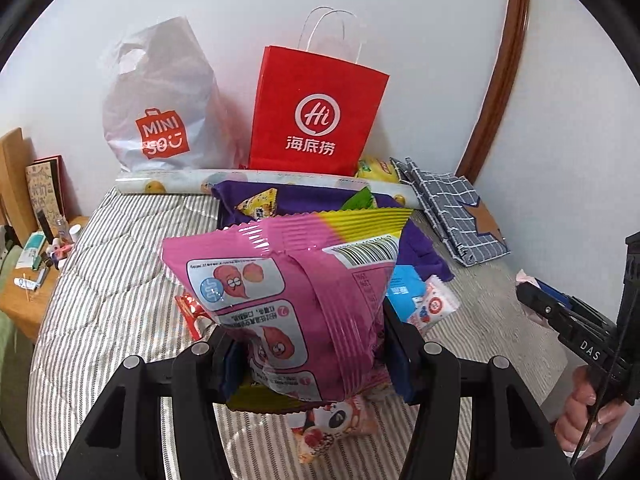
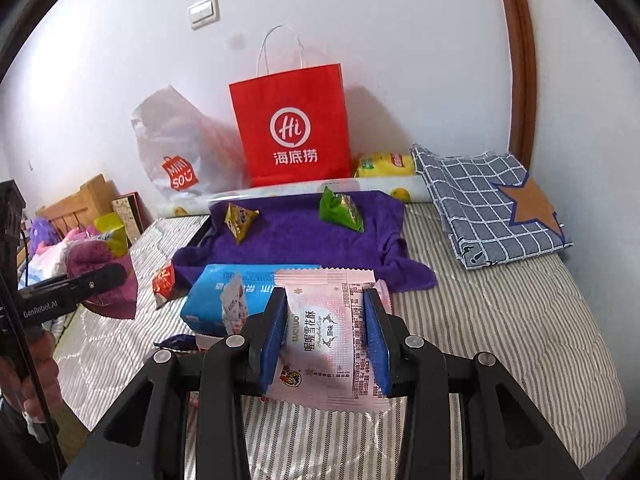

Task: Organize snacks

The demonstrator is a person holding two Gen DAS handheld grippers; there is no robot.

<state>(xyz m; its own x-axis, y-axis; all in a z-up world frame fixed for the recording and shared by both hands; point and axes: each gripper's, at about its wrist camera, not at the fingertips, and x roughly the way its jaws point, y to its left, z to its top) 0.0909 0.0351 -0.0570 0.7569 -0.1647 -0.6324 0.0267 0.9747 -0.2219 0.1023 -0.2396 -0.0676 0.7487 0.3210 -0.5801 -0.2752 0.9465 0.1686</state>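
My left gripper [image 1: 310,354] is shut on a large pink and yellow snack bag [image 1: 288,288], held up above the striped bed. My right gripper [image 2: 326,340] is shut on a pale pink snack packet [image 2: 326,332], its blue pads [image 2: 275,340] pressing both sides. Behind lies a purple cloth [image 2: 304,232] with a yellow triangular snack [image 2: 240,220] and a green triangular snack [image 2: 340,210] on it. A blue box [image 2: 218,300], a small white sachet [image 2: 233,304] and a small red packet [image 2: 164,282] lie in front of the cloth. Another printed packet [image 1: 332,424] lies under the left gripper.
A red paper bag [image 2: 292,128] and a white plastic bag [image 2: 180,148] stand against the wall. A folded blue checked cloth [image 2: 488,204] lies at the right, a yellow pack [image 2: 384,164] beside the red bag. A cluttered wooden side table [image 1: 28,280] stands left of the bed.
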